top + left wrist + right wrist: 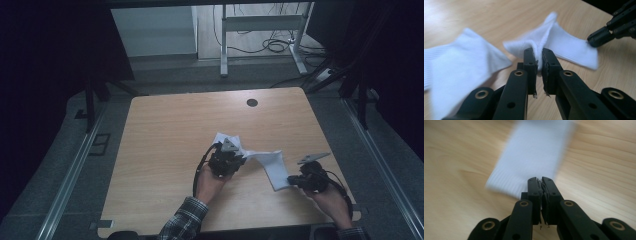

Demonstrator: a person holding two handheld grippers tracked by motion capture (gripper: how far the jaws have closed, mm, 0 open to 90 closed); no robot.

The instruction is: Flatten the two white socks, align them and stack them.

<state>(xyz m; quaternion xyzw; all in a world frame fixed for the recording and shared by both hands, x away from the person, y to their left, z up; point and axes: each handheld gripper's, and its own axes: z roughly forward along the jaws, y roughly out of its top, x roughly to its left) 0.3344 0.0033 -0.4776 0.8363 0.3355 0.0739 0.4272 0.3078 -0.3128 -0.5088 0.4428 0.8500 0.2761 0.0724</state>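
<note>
A white sock (272, 166) lies stretched across the wooden table (170, 130) between my two grippers. My left gripper (539, 53) is shut on a raised fold of this sock (569, 43) near its middle; in the high view the left gripper (241, 157) sits at the sock's left end. My right gripper (540, 179) is shut on the ribbed cuff edge of the sock (536, 150), and in the high view the right gripper (292, 181) is at the sock's near right end. A second white sock (461, 67) lies loose beside the left gripper; its tip (221, 138) pokes out behind that gripper.
A dark round cable hole (252, 102) sits near the table's far edge. The person's plaid sleeve (185, 220) comes in from the front edge. Beyond the table stands a white desk frame (260, 30) with cables on the floor.
</note>
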